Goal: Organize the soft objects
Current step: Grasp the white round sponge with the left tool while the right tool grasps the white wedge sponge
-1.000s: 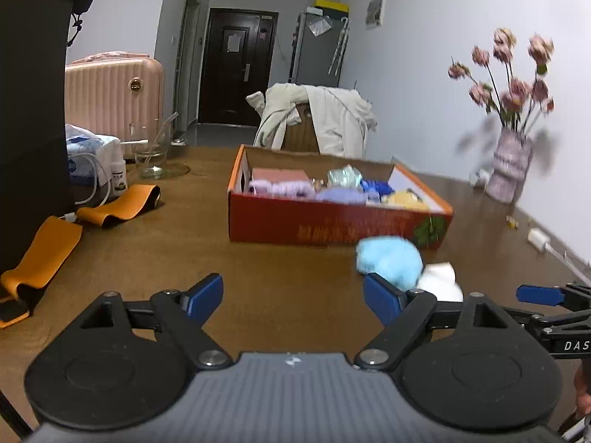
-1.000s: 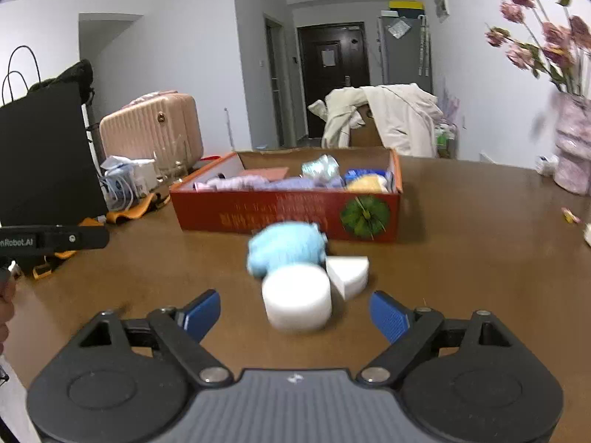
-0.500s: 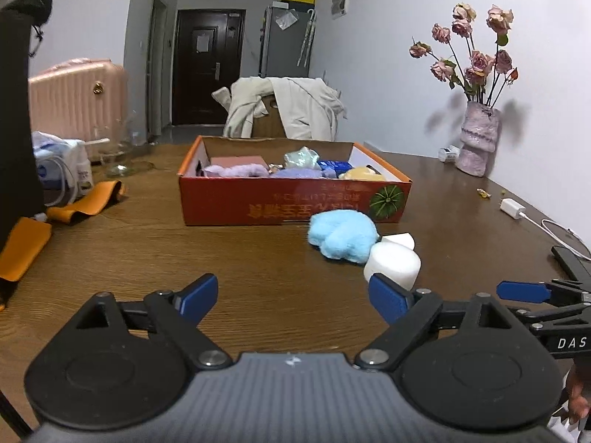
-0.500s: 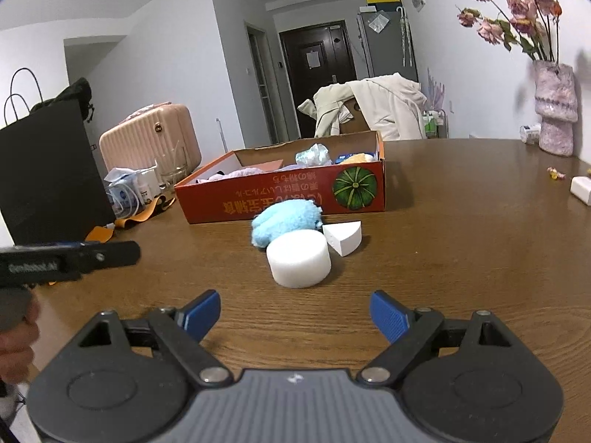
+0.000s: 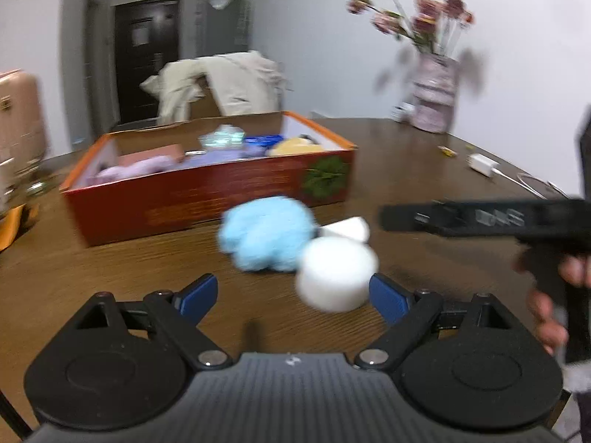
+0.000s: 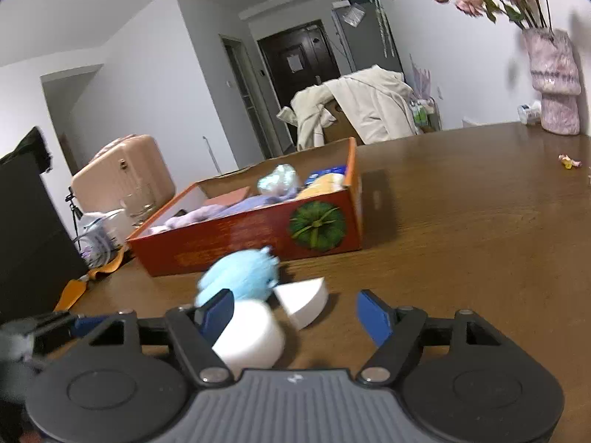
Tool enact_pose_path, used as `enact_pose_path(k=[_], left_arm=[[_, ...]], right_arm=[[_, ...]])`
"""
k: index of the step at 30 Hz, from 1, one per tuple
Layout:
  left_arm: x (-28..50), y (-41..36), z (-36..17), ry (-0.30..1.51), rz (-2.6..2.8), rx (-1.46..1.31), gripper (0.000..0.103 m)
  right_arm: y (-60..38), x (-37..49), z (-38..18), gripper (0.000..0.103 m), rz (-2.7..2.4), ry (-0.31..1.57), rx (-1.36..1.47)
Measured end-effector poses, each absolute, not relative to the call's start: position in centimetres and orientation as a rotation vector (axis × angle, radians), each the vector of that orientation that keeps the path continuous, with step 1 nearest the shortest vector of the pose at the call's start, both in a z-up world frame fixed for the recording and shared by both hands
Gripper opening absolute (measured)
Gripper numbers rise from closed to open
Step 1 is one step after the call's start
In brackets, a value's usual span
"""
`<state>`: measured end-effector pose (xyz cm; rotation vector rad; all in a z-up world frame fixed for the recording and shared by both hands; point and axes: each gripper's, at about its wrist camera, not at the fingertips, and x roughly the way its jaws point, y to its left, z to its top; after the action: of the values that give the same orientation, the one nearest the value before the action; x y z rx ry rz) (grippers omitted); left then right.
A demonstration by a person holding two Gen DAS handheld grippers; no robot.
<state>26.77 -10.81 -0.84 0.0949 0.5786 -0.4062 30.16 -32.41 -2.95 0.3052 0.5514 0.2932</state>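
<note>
Our left gripper stands wide open, low over the brown table, with nothing pressed between its blue pads. Just ahead of it sits the round white sponge, close by the right-hand pad, though we cannot tell whether they touch. Behind the sponge lies the blue fluffy ball, touching it, and a white wedge lies just beside the ball on the right.

Our right gripper is closing. From its own camera the round white sponge lies between the jaws, against the left-hand pad, while the right-hand pad stands clear of it, so the grip is not yet made. The white wedge rests just beyond, between the two pads' lines, and the blue fluffy ball sits behind it.

Farther back stands the red cardboard box, holding purple, pale green, blue and yellow soft things. Well to the right, by the wall, we see a pink vase of flowers. A hand holds the right gripper's handle at the edge of the left view.
</note>
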Motion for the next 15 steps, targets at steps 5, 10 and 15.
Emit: enact_pose_path(k=[5, 10, 15], left_arm=[[28.6, -13.9, -2.2, 0.606, -0.457, 0.152, 0.086], [29.9, -14.5, -3.0, 0.632, -0.48, 0.118, 0.061], [30.3, -14.6, -2.7, 0.643, -0.502, 0.137, 0.057]], right_arm=[[-32.8, 34.4, -4.2, 0.069, 0.325, 0.621, 0.293], [-30.6, 36.8, -5.1, 0.058, 0.41, 0.671, 0.214], [-31.6, 37.0, -6.0, 0.035, 0.432, 0.662, 0.305]])
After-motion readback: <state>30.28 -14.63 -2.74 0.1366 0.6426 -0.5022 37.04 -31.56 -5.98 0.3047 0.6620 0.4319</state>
